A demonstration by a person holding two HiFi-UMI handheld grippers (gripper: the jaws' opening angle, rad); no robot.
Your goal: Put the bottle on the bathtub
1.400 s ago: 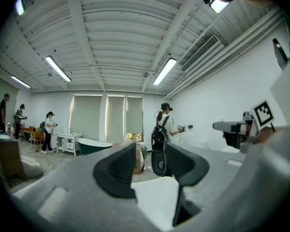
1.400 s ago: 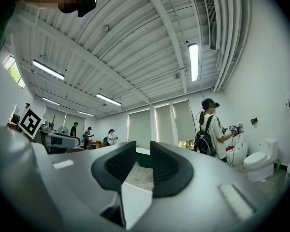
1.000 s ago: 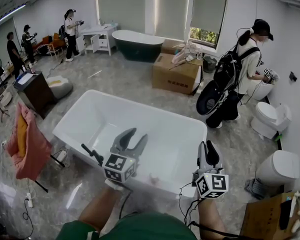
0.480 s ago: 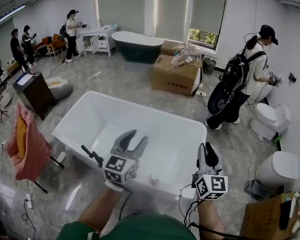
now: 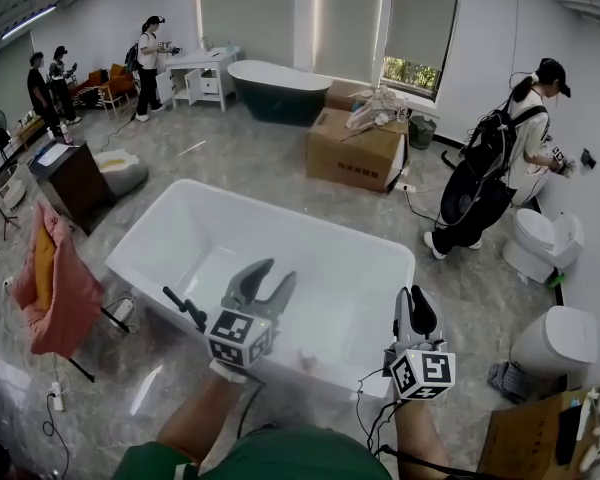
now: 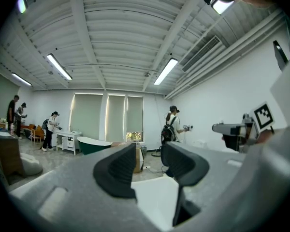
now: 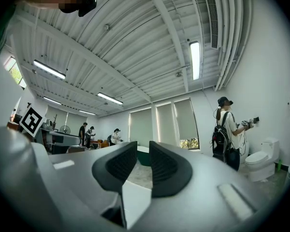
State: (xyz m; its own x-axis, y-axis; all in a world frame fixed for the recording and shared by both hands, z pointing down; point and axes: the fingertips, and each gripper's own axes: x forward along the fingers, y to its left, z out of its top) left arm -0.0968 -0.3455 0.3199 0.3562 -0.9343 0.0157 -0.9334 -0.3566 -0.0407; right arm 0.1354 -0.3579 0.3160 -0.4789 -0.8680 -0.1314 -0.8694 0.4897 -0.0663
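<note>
Bathtub (image 5: 180, 233) just beyond left gripper (image 5: 276, 271)

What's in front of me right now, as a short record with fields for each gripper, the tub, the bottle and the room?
left gripper: held up by the white tub's near side; jaws apart, nothing between them
right gripper: by the tub's near right corner; jaws narrowly apart, nothing between them
white tub: middle of the floor, straight ahead
bottle: not seen in any view
room: dark tub at the back, box beyond the white tub, toilet at right, person with backpack near it
</note>
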